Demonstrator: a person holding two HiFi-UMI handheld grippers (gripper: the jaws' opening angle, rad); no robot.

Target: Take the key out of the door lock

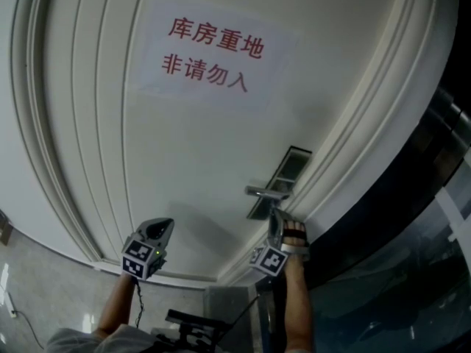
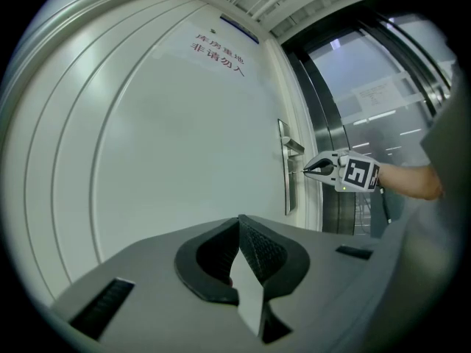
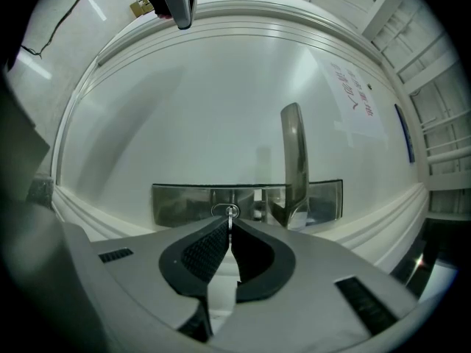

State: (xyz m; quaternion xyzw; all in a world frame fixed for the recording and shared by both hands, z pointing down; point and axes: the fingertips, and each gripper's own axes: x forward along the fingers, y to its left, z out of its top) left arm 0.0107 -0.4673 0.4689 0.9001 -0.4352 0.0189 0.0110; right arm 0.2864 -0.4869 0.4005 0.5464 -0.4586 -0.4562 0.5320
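The white panelled door (image 1: 184, 160) filled most of the head view, with a paper sign (image 1: 213, 50) at upper centre and a dark glass wall (image 1: 412, 219) along the right edge. The left gripper (image 2: 239, 220) faced bare door, jaws pressed together and empty, well apart from the lock plate (image 3: 180, 204). Beside the lever handle (image 3: 293, 153), the right gripper (image 3: 229, 225) pinched the key (image 3: 229, 214) — seated in the lock.

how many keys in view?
1. The key is in the lock plate below the handle, pinched by the right tongs. No other key shows.
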